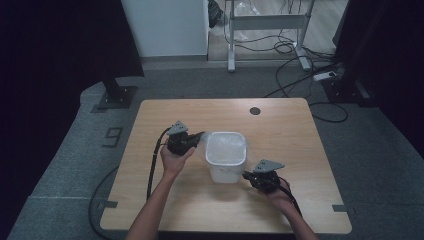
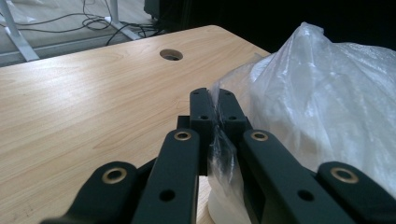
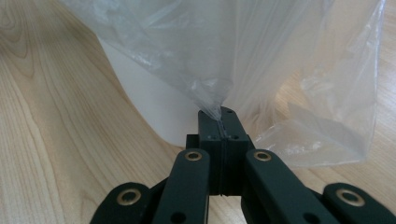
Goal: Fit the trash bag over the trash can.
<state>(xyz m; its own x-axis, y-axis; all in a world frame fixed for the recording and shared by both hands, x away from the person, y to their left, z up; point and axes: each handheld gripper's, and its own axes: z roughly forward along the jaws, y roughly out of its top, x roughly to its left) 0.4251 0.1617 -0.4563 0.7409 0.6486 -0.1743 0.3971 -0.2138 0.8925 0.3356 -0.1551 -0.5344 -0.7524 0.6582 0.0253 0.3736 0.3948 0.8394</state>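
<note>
My right gripper [image 3: 223, 122] has its black jaws pinched on the thin, crinkled clear plastic bag [image 3: 261, 56]. My left gripper [image 2: 213, 109] clamps its other edge, the bag lining a white squarish bin [image 1: 225, 171] on the pale wooden bench [image 1: 280, 125].

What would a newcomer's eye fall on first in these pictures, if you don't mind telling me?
Most striking is the white bin near the middle of the wooden table, lined with a clear plastic bag. The left gripper is shut on a fold of the bag at the bin's left side, and the right gripper is shut on the film at its near right corner.
</note>
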